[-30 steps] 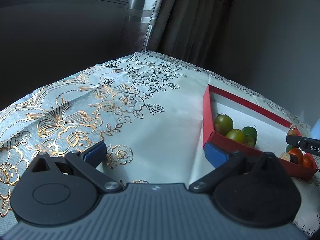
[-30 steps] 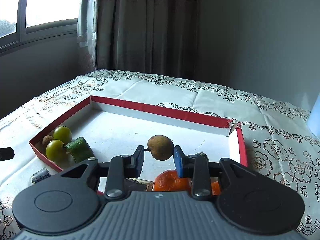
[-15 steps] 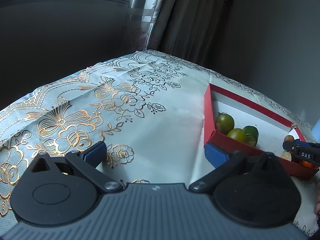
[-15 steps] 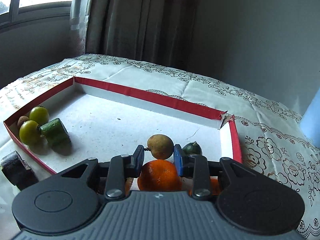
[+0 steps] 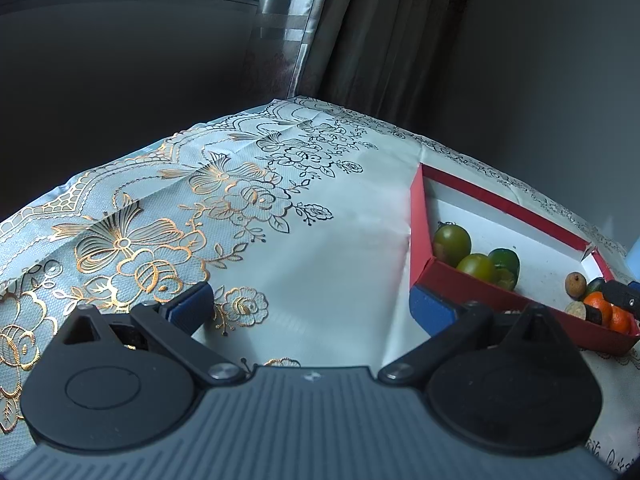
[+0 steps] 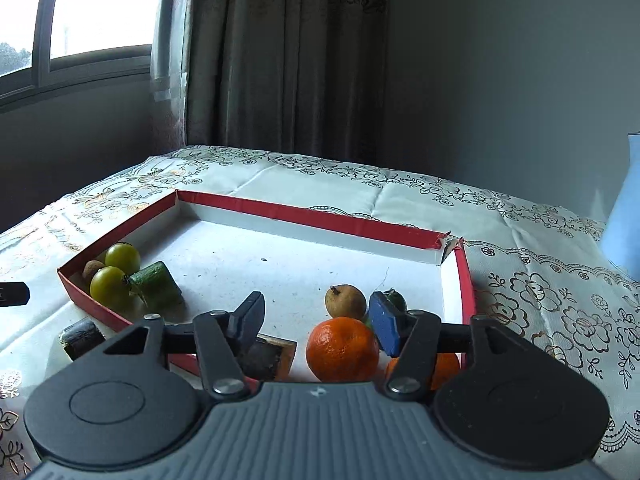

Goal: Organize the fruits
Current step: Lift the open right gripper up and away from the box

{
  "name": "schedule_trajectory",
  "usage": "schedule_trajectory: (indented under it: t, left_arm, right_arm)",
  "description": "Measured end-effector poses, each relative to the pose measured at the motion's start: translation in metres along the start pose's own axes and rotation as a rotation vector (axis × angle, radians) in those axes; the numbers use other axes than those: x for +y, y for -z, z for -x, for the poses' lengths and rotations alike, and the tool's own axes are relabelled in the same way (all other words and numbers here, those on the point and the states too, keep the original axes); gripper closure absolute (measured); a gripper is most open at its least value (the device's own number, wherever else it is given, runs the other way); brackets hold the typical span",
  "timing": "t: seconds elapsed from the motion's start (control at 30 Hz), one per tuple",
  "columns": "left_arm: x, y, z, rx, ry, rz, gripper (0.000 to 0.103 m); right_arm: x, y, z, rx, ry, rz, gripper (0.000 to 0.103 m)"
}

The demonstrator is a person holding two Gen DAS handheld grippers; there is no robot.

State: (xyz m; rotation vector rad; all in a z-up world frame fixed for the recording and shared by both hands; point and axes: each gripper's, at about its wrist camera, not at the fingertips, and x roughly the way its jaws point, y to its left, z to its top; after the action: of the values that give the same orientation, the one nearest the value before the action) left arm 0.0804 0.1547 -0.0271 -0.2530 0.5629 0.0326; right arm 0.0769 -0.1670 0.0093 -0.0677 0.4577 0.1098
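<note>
Your right claw (image 6: 318,322) partly hides the tray's near edge: a second orange (image 6: 448,362) shows only as slivers behind the blue pad, a small dark green fruit (image 6: 396,300) peeks out at 1 o'clock of that pad, and a dark block (image 6: 270,356) under the left finger cannot be identified. In the left wrist view the right claw is cut off at the frame's 3 o'clock edge.

The red tray (image 6: 320,218) sits on the tabletop (image 6: 520,280). At its 9 o'clock corner lie two green tomatoes (image 6: 114,274), a cucumber piece (image 6: 156,284) and a small brown fruit, half hidden. A dark cylinder (image 6: 82,338) lies outside the tray, just beside its near wall.

Change since half a second ago: your right claw's jaws have just been opening. The longan (image 6: 346,300), then clamped between the pads, now rests on the tray floor, free of both pads, touching the orange (image 6: 342,350) at the orange's 12 o'clock.

Your left claw (image 5: 312,306) stands wide open over the floral cloth, gripping nothing, unchanged.
</note>
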Motion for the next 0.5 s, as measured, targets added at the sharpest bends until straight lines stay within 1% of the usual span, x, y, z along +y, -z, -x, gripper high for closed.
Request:
schedule_trajectory:
  t: [0.03,0.07,0.1,0.17,0.27,0.4,0.5]
  left_arm:
    - [0.000,0.000,0.000,0.000,-0.001,-0.001,0.000]
    - [0.000,0.000,0.000,0.001,-0.002,-0.002,0.000]
    - [0.000,0.000,0.000,0.002,-0.003,-0.003,0.000]
    - [-0.001,0.000,0.000,0.002,-0.008,-0.006,0.000]
    - [-0.002,0.000,0.000,0.003,-0.010,-0.010,0.000]
    - [-0.003,0.000,0.000,0.006,0.000,-0.022,0.000]
    - [-0.009,0.000,0.000,0.013,0.013,-0.059,0.000]
  right_arm:
    - [0.000,0.003,0.010,-0.018,-0.012,-0.009,0.035]
    - [0.000,0.006,0.018,-0.031,-0.021,-0.013,0.031]
    - [0.001,0.010,0.029,-0.046,-0.036,-0.012,0.031]
    - [0.001,0.018,0.042,-0.043,-0.061,-0.013,0.031]
    - [0.000,0.033,0.053,-0.013,-0.091,-0.021,0.031]
    - [-0.001,0.051,0.052,0.052,-0.095,-0.020,0.031]
    - [-0.007,0.052,0.047,0.082,-0.091,-0.059,0.019]
